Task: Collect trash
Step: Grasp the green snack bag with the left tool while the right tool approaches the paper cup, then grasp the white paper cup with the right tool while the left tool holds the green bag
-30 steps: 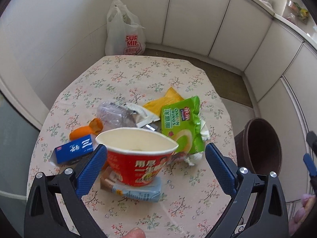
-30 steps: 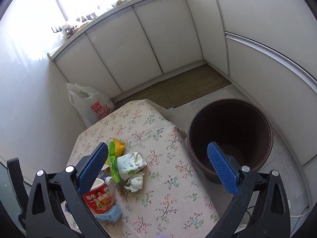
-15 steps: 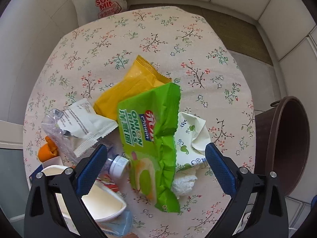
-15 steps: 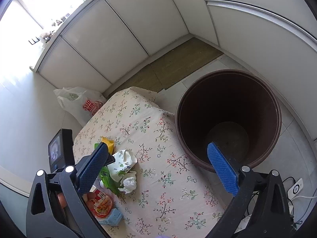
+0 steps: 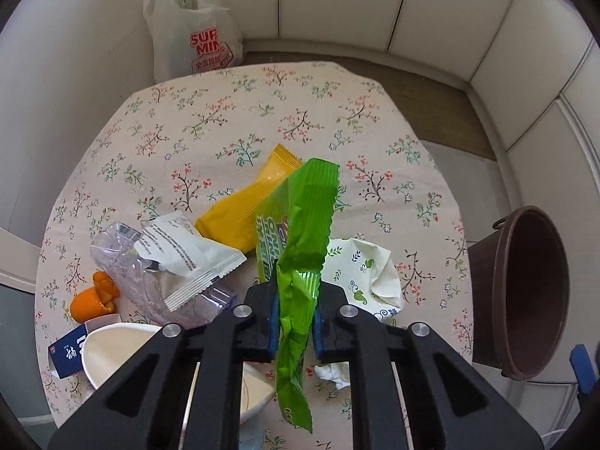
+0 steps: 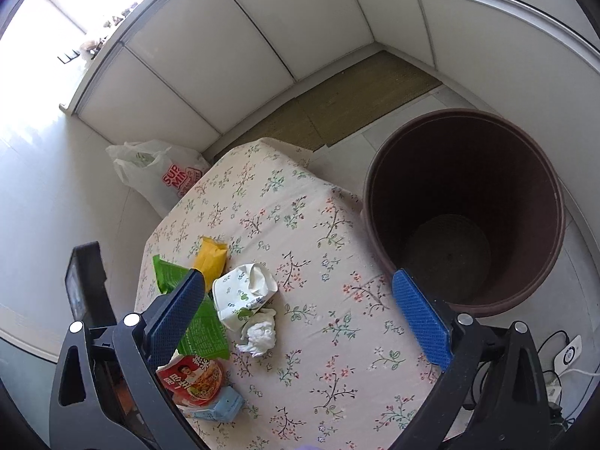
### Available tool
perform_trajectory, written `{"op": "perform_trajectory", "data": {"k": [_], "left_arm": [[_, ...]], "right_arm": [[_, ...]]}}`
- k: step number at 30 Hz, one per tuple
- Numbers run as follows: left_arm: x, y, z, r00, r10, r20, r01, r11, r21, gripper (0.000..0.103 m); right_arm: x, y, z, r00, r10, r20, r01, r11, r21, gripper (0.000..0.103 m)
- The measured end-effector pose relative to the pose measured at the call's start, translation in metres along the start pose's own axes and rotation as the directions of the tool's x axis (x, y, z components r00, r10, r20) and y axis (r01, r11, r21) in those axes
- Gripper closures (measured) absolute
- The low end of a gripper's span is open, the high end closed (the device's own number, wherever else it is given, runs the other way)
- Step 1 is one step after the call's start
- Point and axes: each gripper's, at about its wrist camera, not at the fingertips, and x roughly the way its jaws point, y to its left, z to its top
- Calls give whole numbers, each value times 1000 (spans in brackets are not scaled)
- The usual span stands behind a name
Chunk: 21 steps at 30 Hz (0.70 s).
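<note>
My left gripper (image 5: pixel 294 322) is closing its jaws on the green snack wrapper (image 5: pixel 303 217). The blue pads pinch its crumpled middle and its far end stands up off the floral table (image 5: pixel 225 112). Around it lie a yellow packet (image 5: pixel 247 202), a white packet (image 5: pixel 183 258), a crushed clear bottle (image 5: pixel 120 258), a patterned paper cup (image 5: pixel 360 273), a tissue (image 5: pixel 333 371) and a noodle cup (image 5: pixel 112 348). My right gripper (image 6: pixel 297 273) hangs open above the table, holding nothing. To its left lie the paper cup (image 6: pixel 243 292) and tissue (image 6: pixel 260 332).
A brown bin (image 6: pixel 412 172) stands on the floor at the table's right edge, shown as the bin (image 5: pixel 525 300) in the left wrist view. A white shopping bag (image 5: pixel 195 26) leans against the wall behind the table. An orange scrap (image 5: pixel 93 296) and a blue box (image 5: pixel 65 352) lie at the left.
My left gripper moved forward from the noodle cup to the green wrapper and shut on it, and the wrapper now stands crumpled upward. My right gripper sank and tilted down, staying open.
</note>
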Motion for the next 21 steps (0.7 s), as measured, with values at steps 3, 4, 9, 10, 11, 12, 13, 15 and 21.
{"op": "perform_trajectory", "data": {"k": [3, 4, 9, 10, 11, 12, 13, 15, 21], "left_arm": [[-29, 18, -6, 993, -95, 70, 99, 994, -53, 91], [-41, 26, -8, 987, -124, 103, 132, 989, -71, 91], [-92, 62, -27, 947, -206, 246, 241, 963, -122, 90], [-97, 68, -32, 940, -220, 262, 260, 957, -127, 90], [-101, 74, -36, 932, -234, 276, 277, 952, -129, 90], [-104, 80, -42, 924, -245, 294, 293, 947, -132, 90], [-106, 84, -45, 919, -249, 305, 301, 943, -138, 90], [-106, 88, -47, 914, -274, 298, 326, 935, -139, 90], [-117, 89, -48, 897, -309, 317, 353, 931, -92, 90]], "right_arm": [[24, 18, -7, 998, 27, -61, -28, 999, -30, 7], [34, 25, -8, 996, 37, -80, -40, 999, -37, 7], [89, 36, -22, 964, 115, -241, -109, 993, 36, 7], [101, 35, -25, 948, 147, -280, -131, 988, 78, 9], [112, 33, -28, 931, 186, -315, -156, 981, 118, 10], [121, 34, -31, 919, 208, -335, -170, 975, 140, 15], [128, 33, -32, 914, 219, -343, -175, 972, 155, 18], [136, 33, -34, 918, 225, -327, -176, 969, 172, 23], [157, 26, -37, 908, 271, -319, -184, 943, 277, 36]]}}
